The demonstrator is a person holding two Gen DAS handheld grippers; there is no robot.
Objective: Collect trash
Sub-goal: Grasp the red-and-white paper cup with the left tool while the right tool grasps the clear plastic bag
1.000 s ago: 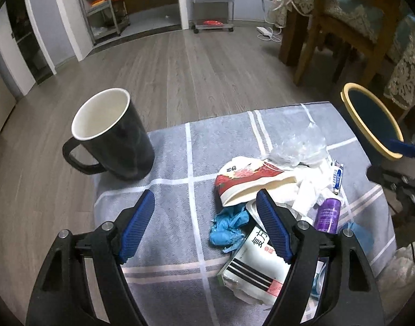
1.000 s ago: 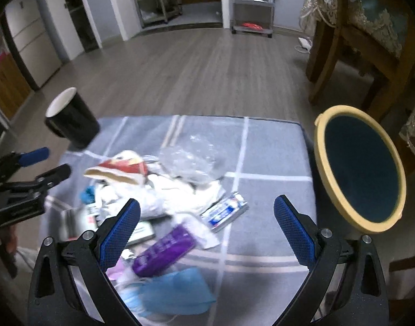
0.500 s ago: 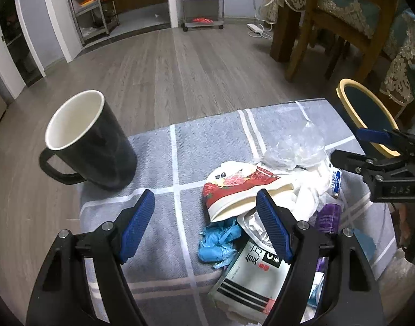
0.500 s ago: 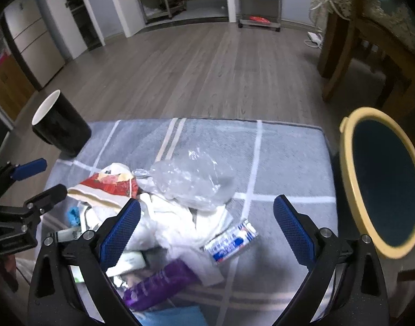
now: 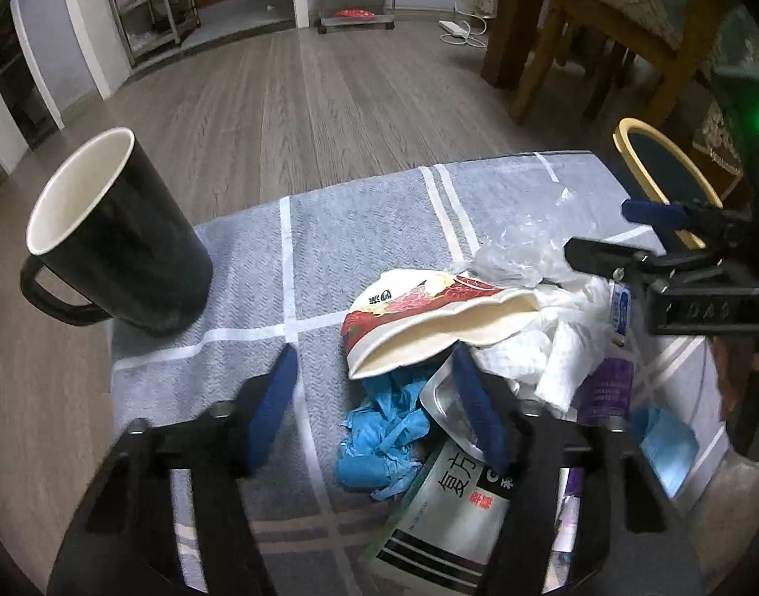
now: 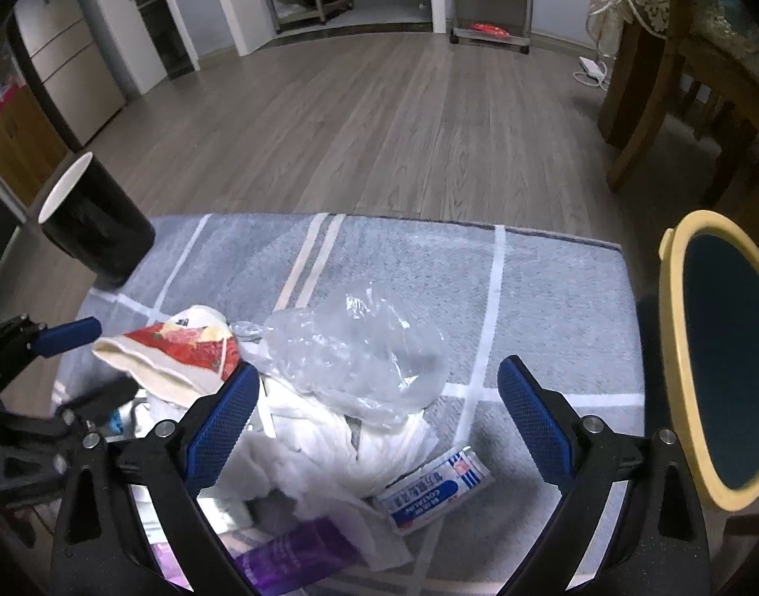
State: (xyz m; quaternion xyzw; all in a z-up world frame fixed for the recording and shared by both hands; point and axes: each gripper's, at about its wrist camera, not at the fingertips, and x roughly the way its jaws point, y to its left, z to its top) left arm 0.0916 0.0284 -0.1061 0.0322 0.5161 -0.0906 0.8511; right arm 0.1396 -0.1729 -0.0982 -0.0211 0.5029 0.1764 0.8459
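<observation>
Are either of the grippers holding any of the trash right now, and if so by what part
No. The left gripper and right gripper are both open above the trash pile, with nothing between their fingers.

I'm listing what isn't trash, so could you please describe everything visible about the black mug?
The black mug stands upright on the grey checked cloth at its far left corner, apart from the trash pile. It looks glossy ceramic, tall and tapered, white inside and seemingly empty, with a black loop handle facing left. Neither gripper touches it.

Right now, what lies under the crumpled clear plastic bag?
The clear plastic bag rests on crumpled white tissue paper and the grey checked cloth. Anything beneath the tissue is covered.
</observation>
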